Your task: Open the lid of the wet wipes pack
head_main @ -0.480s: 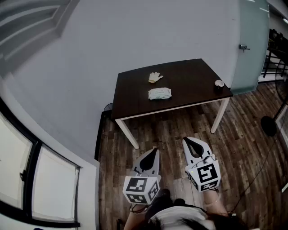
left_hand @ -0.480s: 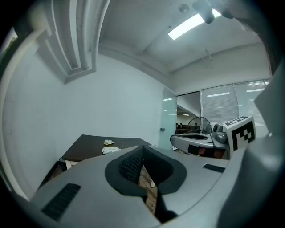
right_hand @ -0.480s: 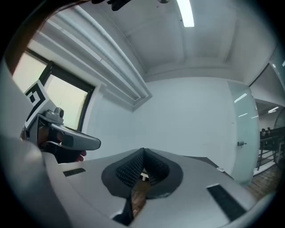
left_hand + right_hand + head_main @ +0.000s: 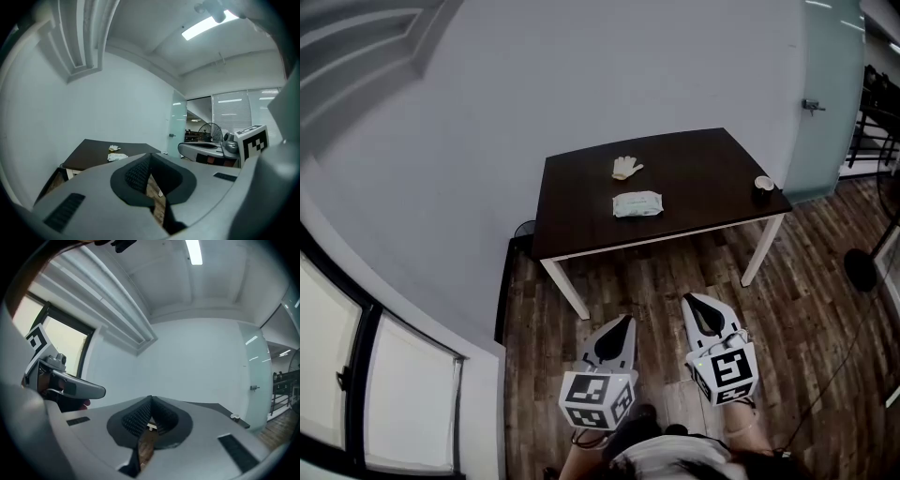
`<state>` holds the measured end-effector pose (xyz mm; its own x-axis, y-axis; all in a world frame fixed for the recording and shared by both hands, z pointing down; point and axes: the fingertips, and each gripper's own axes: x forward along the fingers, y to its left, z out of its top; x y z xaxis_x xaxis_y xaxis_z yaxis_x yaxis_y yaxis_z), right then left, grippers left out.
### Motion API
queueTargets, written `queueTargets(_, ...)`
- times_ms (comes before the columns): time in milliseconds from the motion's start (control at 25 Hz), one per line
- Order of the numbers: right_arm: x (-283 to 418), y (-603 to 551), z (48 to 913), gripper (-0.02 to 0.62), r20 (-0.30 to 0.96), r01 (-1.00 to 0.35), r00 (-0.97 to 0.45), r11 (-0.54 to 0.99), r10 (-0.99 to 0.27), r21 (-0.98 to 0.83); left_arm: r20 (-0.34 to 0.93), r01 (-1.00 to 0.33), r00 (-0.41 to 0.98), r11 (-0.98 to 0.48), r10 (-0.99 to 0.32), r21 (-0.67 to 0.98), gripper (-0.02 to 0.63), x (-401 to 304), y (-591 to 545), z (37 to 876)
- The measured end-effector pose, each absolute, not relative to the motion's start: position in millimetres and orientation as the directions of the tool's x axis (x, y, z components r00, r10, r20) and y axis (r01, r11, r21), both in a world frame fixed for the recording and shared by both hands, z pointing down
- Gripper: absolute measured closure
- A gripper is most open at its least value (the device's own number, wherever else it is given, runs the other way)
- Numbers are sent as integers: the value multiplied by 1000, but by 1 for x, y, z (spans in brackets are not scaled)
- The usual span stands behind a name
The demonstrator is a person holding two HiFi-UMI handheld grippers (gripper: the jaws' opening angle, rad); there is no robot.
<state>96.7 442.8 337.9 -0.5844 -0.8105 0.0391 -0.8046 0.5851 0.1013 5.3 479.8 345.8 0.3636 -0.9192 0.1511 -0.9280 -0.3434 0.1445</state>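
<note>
The wet wipes pack (image 4: 637,203) is a pale green and white packet lying flat near the middle of the dark table (image 4: 694,220); it shows small and far off in the left gripper view (image 4: 117,157). Both grippers hang over the wooden floor, well short of the table's front edge. My left gripper (image 4: 627,320) is shut, its pads meeting at the tips (image 4: 150,155) with nothing between them. My right gripper (image 4: 689,298) is shut and empty too (image 4: 150,399). Each points towards the table.
A pale glove (image 4: 625,167) lies behind the pack, and a small cup (image 4: 762,183) stands at the table's right corner. The table has white legs (image 4: 565,289) and stands against a grey wall. A glass door (image 4: 825,94) and a fan base (image 4: 861,265) are to the right.
The table sits slightly lower and further right in the head view. Both grippers stay shut in about the same place.
</note>
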Motion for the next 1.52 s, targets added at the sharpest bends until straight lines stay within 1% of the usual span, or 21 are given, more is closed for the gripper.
queueTargets(360, 56, 394, 337, 598, 7, -804, -590, 588, -807, 90, 145, -917, 390, -371, -909, 144, 588, -30, 428, 350)
queueTargets(760, 33, 349, 341, 603, 2, -833, -551, 550, -834, 58, 151, -904, 424, -406, -893, 134, 588, -55, 383, 354)
queueTargets(920, 23, 328, 338, 603, -12, -829, -559, 559, -829, 19, 152, -901, 427, -407, -891, 147, 588, -64, 361, 353)
queueTargets(1200, 24, 280, 341, 601, -15, -828, -561, 561, -828, 5, 170, -904, 423, -401, -890, 150, 588, -62, 311, 362)
queueTargets(1520, 38, 197, 349, 598, 1, -822, -569, 569, -822, -16, 175, -910, 408, -383, -896, 161, 588, -57, 225, 363)
